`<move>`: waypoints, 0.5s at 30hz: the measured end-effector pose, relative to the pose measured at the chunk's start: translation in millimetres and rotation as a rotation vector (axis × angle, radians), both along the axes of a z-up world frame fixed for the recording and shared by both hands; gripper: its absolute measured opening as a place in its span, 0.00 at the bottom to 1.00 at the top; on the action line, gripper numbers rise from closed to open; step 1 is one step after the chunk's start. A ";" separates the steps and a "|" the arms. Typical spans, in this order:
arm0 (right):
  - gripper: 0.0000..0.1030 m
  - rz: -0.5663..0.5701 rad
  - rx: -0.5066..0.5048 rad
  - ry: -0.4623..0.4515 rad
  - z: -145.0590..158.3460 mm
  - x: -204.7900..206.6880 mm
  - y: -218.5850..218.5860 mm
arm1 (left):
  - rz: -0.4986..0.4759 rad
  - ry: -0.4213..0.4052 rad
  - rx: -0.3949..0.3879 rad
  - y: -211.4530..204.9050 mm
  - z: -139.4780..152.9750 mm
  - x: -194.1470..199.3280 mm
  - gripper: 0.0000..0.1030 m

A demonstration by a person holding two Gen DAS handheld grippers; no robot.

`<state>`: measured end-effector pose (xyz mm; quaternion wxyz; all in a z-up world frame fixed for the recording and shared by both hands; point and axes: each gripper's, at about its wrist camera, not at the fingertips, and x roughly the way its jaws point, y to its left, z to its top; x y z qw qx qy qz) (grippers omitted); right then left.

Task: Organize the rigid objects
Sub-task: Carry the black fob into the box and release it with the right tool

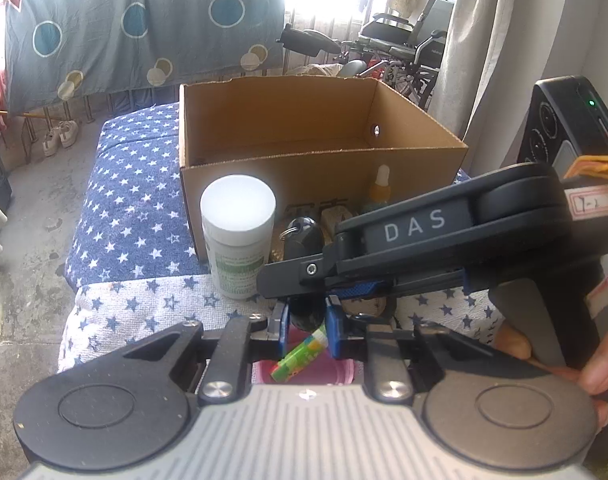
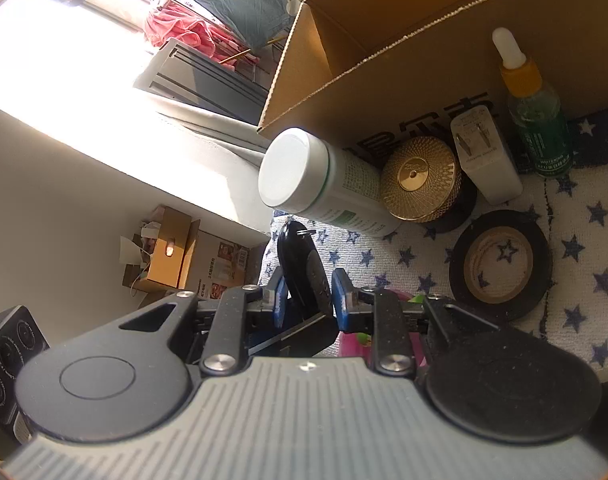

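Note:
In the left wrist view my left gripper (image 1: 307,330) is shut on the cap end of a green lip-balm tube (image 1: 300,356), which hangs slanted over a pink lid (image 1: 335,372). My right gripper (image 1: 272,280) crosses in from the right just ahead of it. It is shut on a black key fob (image 1: 304,236) with a metal ring. In the right wrist view the right gripper (image 2: 307,300) pinches the key fob (image 2: 300,256) upright between its blue pads. An open, empty-looking cardboard box (image 1: 323,152) stands behind on the star-patterned cloth (image 1: 136,200).
In front of the box (image 2: 343,68) stand a white bottle (image 2: 304,176), a gold-lidded jar (image 2: 421,178), a white charger plug (image 2: 483,156) and a dropper bottle (image 2: 535,120). A black tape roll (image 2: 499,264) lies nearer. A hand (image 1: 599,368) grips the right tool.

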<state>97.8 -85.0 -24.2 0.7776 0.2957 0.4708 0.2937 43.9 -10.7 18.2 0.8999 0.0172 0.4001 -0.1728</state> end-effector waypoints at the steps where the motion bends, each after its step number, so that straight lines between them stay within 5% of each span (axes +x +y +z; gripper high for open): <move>1: 0.22 0.001 -0.002 -0.022 10.4 1.2 1.7 | -0.004 -0.012 0.000 -0.2 6.2 1.6 0.19; 7: 0.22 0.024 -0.007 -0.102 61.9 43.4 -15.9 | -0.019 -0.039 0.003 -3.4 49.6 50.1 0.19; 15: 0.22 0.022 -0.031 0.107 48.3 175.5 -24.4 | 0.031 0.139 -0.031 -2.0 29.7 177.2 0.19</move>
